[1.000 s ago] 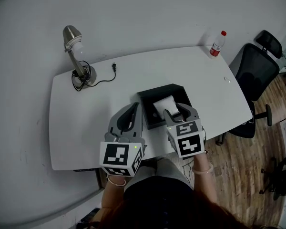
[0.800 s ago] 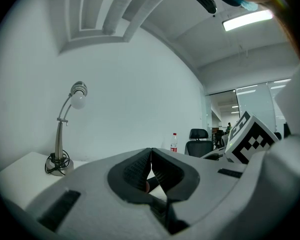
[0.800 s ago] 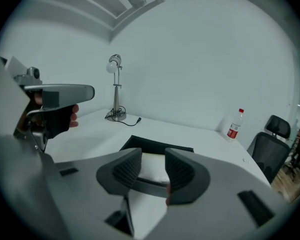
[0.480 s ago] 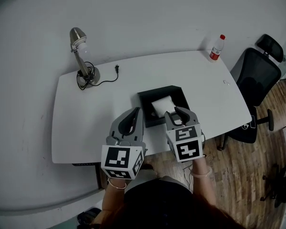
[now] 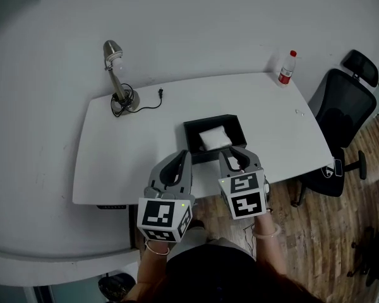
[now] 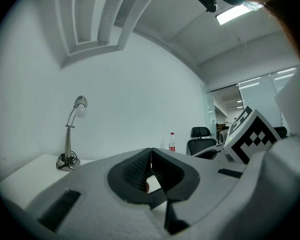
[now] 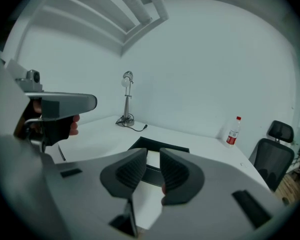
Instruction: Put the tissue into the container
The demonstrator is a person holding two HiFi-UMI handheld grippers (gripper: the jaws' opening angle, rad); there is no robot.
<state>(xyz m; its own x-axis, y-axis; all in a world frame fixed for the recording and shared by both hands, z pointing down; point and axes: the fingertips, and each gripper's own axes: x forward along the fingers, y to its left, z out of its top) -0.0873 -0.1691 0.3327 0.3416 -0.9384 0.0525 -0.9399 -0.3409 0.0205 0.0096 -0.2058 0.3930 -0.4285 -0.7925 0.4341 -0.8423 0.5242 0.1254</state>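
Note:
A black open container sits near the table's front edge, with the white folded tissue lying inside it. Both grippers hover in front of it, over the table edge, touching neither. My left gripper is shut with nothing in it, its tips meeting in the left gripper view. My right gripper points at the container. Its jaws are closing and a narrow gap remains, holding nothing. The tissue shows far off through that gap.
On the white table a silver desk lamp with its cord stands at the back left. A red-capped bottle stands at the back right corner. A black office chair is to the right on the wood floor.
Both grippers have drawn back from the container toward the person. The right gripper's jaws have narrowed. The tissue stays in the container.

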